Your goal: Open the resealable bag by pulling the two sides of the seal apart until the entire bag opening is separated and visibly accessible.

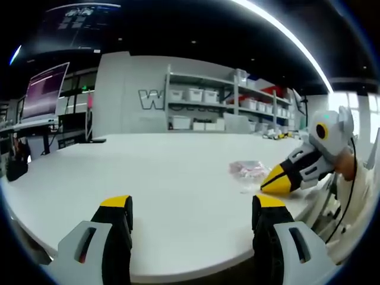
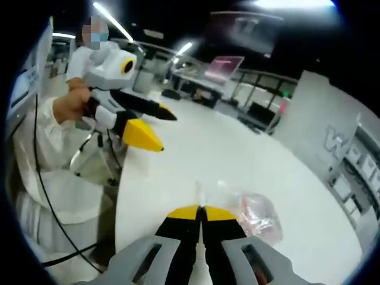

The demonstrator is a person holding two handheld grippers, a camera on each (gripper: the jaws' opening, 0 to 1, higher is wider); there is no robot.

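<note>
The right hand-held gripper [image 2: 202,209] has its yellow-tipped jaws pressed together, low over the white round table [image 2: 196,154], holding nothing. The left hand-held gripper [image 1: 193,205] hovers level above the table edge, jaws spread wide and empty. The clear resealable plastic bag with pink contents [image 2: 252,214] lies flat just beside the right jaws; its long axis is unclear. Storage-bin shelves [image 1: 199,107] stand behind.

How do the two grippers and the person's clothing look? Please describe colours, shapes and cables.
Both grippers have grey bodies and black jaws with yellow tips: the left gripper and the right gripper. In the right gripper view, a black cable hangs along the person's white sleeve.
</note>
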